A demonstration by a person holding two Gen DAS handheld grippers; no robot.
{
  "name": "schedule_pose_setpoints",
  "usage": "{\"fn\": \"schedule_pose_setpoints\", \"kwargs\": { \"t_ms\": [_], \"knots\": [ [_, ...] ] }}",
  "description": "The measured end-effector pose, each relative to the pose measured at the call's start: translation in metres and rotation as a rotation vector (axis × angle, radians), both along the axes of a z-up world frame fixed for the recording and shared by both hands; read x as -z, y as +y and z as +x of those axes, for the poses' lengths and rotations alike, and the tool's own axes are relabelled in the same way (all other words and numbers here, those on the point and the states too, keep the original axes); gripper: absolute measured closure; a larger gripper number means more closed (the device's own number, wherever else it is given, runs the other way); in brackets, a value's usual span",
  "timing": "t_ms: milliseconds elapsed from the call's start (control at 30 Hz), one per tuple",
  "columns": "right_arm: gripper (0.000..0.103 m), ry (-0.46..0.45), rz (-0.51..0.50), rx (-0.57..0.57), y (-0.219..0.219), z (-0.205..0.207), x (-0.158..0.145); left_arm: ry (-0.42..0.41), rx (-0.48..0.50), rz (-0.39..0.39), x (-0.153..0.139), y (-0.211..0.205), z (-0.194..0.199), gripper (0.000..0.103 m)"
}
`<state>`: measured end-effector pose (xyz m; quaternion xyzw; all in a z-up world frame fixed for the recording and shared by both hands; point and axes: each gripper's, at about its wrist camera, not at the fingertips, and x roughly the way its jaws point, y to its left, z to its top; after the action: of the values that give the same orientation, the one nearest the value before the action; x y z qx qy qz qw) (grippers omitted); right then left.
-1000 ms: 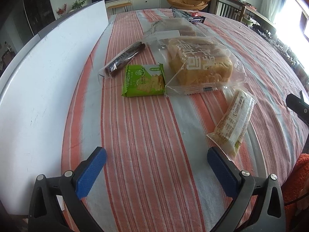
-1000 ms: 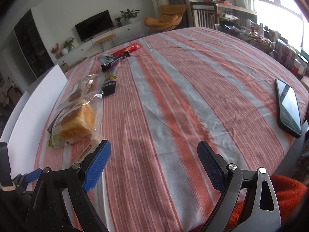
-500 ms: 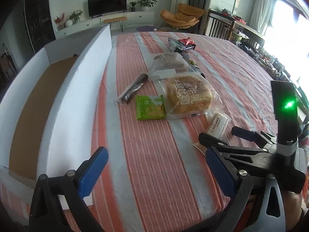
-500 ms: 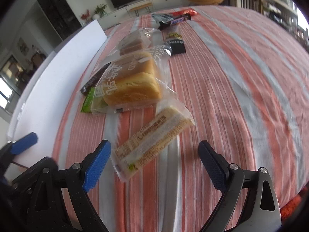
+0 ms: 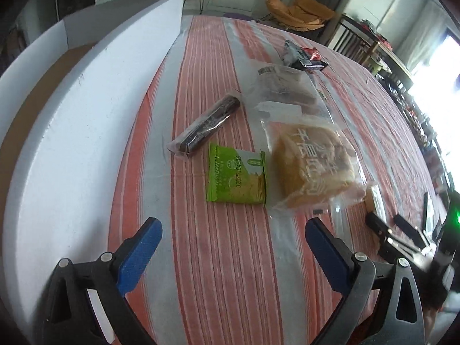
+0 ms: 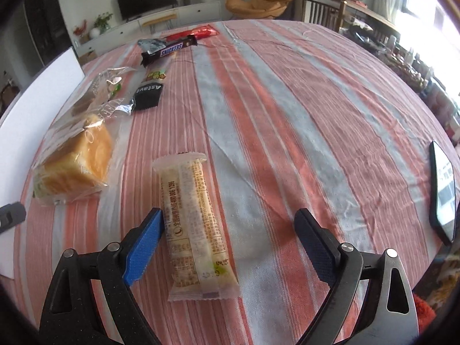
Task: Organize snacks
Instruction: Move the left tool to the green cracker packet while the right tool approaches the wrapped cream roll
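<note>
Snacks lie on a striped tablecloth. In the left wrist view a green cracker pack [image 5: 236, 180] sits just ahead of my open left gripper [image 5: 231, 228], with a dark bar in clear wrap [image 5: 207, 123] behind it and a bagged bread loaf [image 5: 313, 164] to its right. A white box [image 5: 72, 132] with a cardboard floor runs along the left. In the right wrist view a long pale cake bar [image 6: 193, 221] lies between the fingers of my open right gripper [image 6: 230, 220], close to the left finger [image 6: 143, 240]. The bread loaf [image 6: 76, 162] sits left of it.
Farther back are a Snickers bar [image 6: 169, 50], a red wrapper [image 6: 202, 32], a black packet [image 6: 148, 96] and a clear bag of dark cake [image 5: 283, 87]. A phone [image 6: 442, 192] lies near the table's right edge. Chairs and a TV stand lie beyond the table.
My left gripper has swung left and nearer to the green pack. My right gripper has moved in over the pale cake bar, which now lies lengthwise between its fingers.
</note>
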<state>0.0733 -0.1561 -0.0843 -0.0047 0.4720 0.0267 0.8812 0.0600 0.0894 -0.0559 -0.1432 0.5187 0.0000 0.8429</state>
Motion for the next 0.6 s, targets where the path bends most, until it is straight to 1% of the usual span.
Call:
{"fn": "schedule_pose_setpoints", "kwargs": {
  "t_ms": [33,167,333,433,500,600],
  "knots": [
    [0.01,-0.002,0.004,-0.011,0.002,0.0,0.0,0.0,-0.014,0.002,0.001,0.0,0.003,0.004],
    [0.009,-0.005,0.007,-0.015,0.004,0.003,0.001,-0.02,-0.04,0.054,0.003,-0.004,0.011,0.004],
    [0.009,-0.007,0.012,-0.013,0.004,0.003,0.001,-0.035,-0.07,0.072,0.012,-0.002,0.025,0.002],
    [0.009,-0.008,0.013,-0.011,0.004,0.002,0.001,-0.048,-0.063,0.089,0.016,-0.005,0.035,0.0],
    [0.009,-0.008,0.011,-0.011,0.005,0.002,0.001,-0.053,-0.041,0.098,0.019,-0.011,0.043,0.0],
    [0.009,-0.008,0.005,-0.011,0.005,0.002,0.002,-0.028,-0.005,0.089,0.025,-0.021,0.055,0.0]
  ]
}}
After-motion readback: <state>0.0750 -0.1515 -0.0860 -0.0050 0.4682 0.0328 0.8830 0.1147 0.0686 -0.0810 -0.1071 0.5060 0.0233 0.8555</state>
